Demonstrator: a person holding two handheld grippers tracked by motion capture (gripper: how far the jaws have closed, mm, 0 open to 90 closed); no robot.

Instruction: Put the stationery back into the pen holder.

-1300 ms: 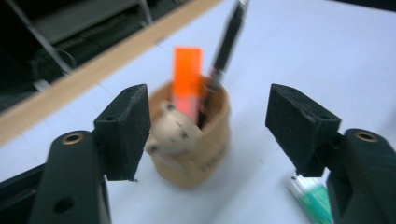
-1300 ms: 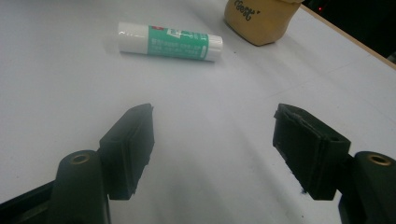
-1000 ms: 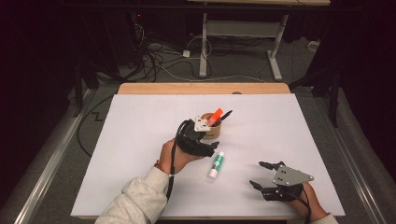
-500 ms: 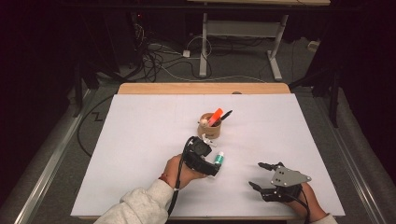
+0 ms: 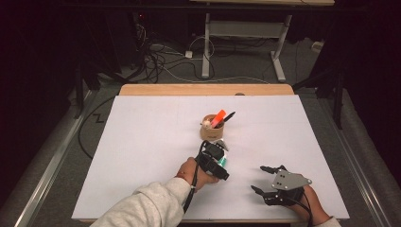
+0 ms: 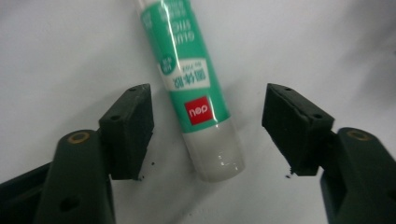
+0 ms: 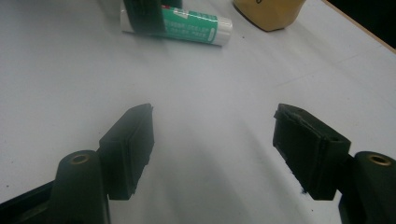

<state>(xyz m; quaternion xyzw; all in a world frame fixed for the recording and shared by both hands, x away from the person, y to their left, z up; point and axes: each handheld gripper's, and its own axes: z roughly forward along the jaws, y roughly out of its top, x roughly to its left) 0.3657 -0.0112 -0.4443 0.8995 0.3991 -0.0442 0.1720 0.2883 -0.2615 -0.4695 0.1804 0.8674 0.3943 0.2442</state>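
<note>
A green and white glue stick [image 6: 198, 88] lies flat on the white table. My left gripper [image 6: 208, 123] is open, its jaws standing either side of the stick's clear-capped end without touching it. In the high view the left gripper [image 5: 218, 163] covers most of the glue stick [image 5: 222, 161], just in front of a tan cup [image 5: 212, 131] that holds an orange marker and a black pen. My right gripper [image 5: 265, 179] rests open near the front right of the table with nothing between its jaws; its own view shows the glue stick [image 7: 187, 23] and the cup [image 7: 268, 11] farther off.
The white board [image 5: 142, 142] covers the table, with a wooden strip along its far edge. Cables and a table frame lie on the dark floor beyond. Bare board spreads to the left and far right.
My left gripper has moved back from the cup toward the front of the table and come down over the glue stick. The right gripper has stayed where it was.
</note>
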